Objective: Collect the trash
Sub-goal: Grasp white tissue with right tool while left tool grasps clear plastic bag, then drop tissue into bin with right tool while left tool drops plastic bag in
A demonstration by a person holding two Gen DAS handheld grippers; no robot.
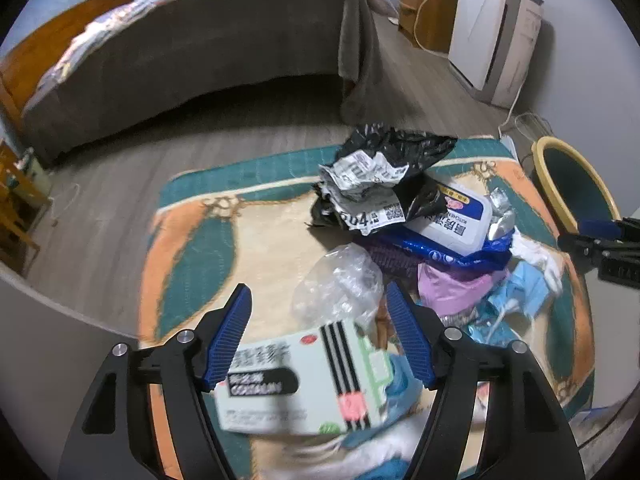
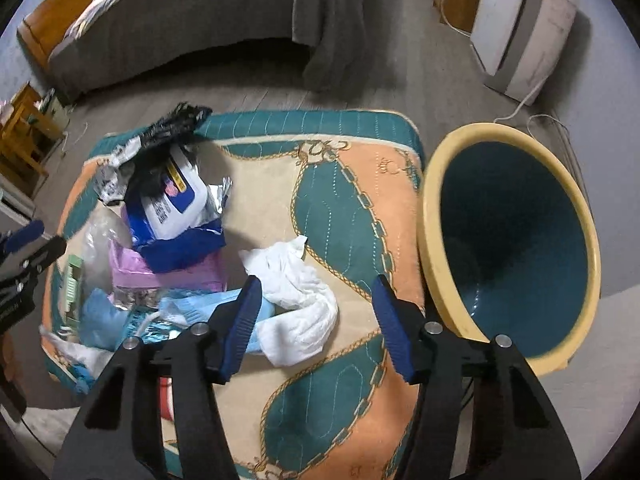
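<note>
White tissue (image 2: 296,308) between parted hand-held gripper (image 2: 316,304), bin (image 2: 440,280) beside

The quilted mat (image 2: 328,200) is teal, peach and cream, stitched in pale lines and crossed by a gold chain pattern, and beside it the bin (image 2: 508,240) is pale yellow outside and dark teal inside. On the mat, the medicine box (image 1: 296,388) is white with black stripes, mint-green blocks and a pink-red patch, the crumpled bag (image 1: 384,176) is black with a white printed label, and the wipes pack (image 1: 452,220) is white and blue. The tissue (image 2: 296,300) is white; each claw (image 2: 316,328) is black with ribbed blue pads.
</note>
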